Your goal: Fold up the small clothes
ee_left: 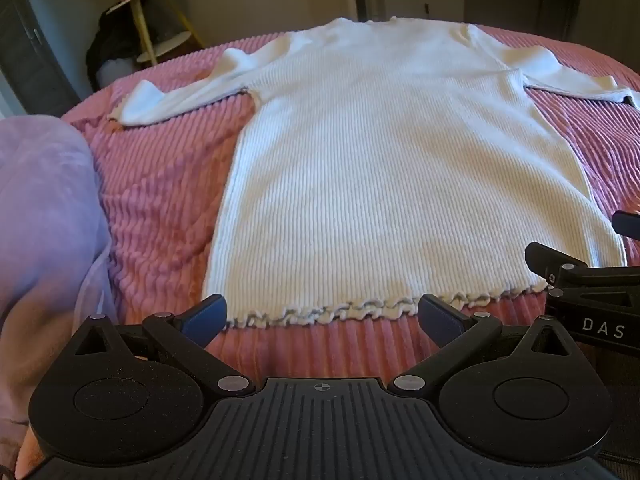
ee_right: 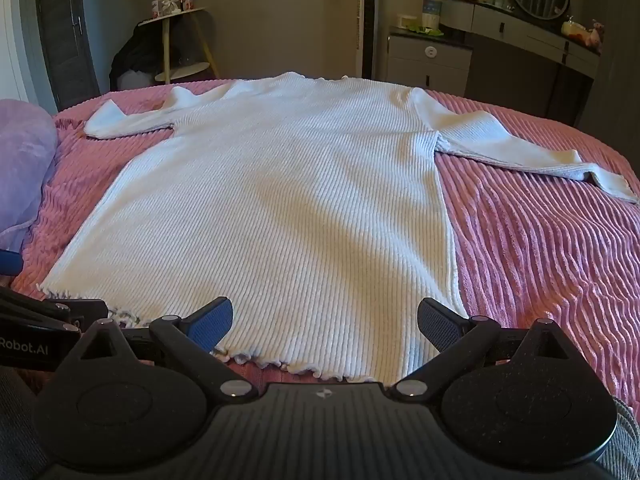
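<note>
So the white ribbed knit long-sleeved top with the frilly hem [ee_left: 384, 168] is laid out flat on the bed, on a pink ribbed plush blanket [ee_left: 160, 200]. Its hem sits right at the near edge of the bed and the neckline reaches toward the far edge. Both sleeves are spread out sideways, one toward the left edge [ee_left: 176, 100], the other toward the right edge [ee_right: 520, 148], and that right one has a bit of a bend near the cuff.

The left hand-held gripper [ee_left: 322, 316] is tilted down at the hem near the top's left corner, jaws spread wide with nothing between the blue pads [ee_left: 206, 318]; the frill just shows in the gap. The right hand-held gripper [ee_right: 324, 320] is angled down too, over the hem's right half, also wide open and holding nothing, and I can't tell if its pads touch the cloth. The two sit close side by side, each poking into the other's view.

At the bed's left edge there's a lilac fuzzy cushion [ee_left: 44, 208]. Beyond the far edge: a little round-shelved side table [ee_right: 180, 40] and a grey dresser with an oval mirror [ee_right: 500, 40].
</note>
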The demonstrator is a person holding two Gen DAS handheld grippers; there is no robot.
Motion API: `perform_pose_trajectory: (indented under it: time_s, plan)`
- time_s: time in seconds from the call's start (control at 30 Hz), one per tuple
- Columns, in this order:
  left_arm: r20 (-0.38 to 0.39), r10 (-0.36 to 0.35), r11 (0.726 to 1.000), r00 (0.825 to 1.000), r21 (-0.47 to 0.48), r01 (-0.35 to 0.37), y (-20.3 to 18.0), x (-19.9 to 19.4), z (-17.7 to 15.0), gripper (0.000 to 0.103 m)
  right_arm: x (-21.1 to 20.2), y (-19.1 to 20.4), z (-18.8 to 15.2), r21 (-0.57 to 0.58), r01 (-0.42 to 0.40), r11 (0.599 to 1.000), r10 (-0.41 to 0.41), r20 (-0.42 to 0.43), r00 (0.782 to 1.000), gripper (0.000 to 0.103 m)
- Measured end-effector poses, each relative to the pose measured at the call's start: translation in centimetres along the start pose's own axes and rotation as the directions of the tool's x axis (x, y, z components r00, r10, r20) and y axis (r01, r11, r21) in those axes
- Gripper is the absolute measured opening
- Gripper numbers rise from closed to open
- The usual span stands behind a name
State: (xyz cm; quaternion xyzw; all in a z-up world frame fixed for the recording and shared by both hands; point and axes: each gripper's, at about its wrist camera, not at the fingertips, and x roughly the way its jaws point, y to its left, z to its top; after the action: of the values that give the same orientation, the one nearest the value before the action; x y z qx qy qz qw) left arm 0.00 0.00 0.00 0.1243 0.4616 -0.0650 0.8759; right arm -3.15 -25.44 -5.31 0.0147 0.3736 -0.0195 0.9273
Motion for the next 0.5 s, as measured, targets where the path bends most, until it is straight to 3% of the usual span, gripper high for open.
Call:
perform_pose_trajectory:
  time_s: [0.5]
  plan:
    - [-0.002, -0.002, 1.000, 1.000, -0.001, 0.002, 0.00, 0.00, 0.00, 0.103, -0.07, 0.03, 0.08, 0.001, -0.002, 1.000, 0.002, 0.000, 1.000, 0.099]
